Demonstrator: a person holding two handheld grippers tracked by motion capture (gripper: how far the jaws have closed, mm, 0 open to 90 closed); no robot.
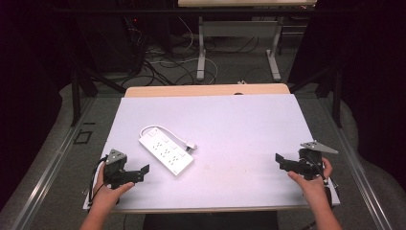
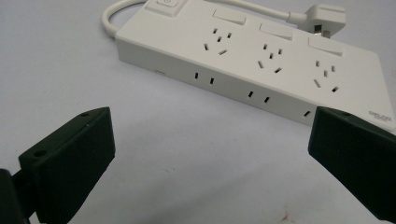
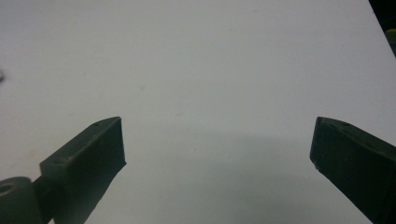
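Note:
A white power strip (image 1: 165, 154) lies flat on the white table top (image 1: 230, 124), left of centre, angled from far left to near right. Its cable (image 1: 155, 129) loops round to a plug (image 1: 191, 146) lying beside it. My left gripper (image 1: 143, 171) rests near the front left edge, a short way from the strip, open with nothing between its jaws. In the left gripper view the power strip (image 2: 261, 56) lies just beyond the wide-apart jaws, its plug (image 2: 322, 16) behind it. My right gripper (image 1: 279, 159) stands open over bare table at the front right.
The white table top ends in a wooden strip (image 1: 206, 90) at the far edge. Beyond it stand desk legs (image 1: 201, 52) and loose cables (image 1: 158, 67) on the floor. Dark curtains close both sides. Bare white surface (image 3: 205, 84) lies ahead of the right gripper.

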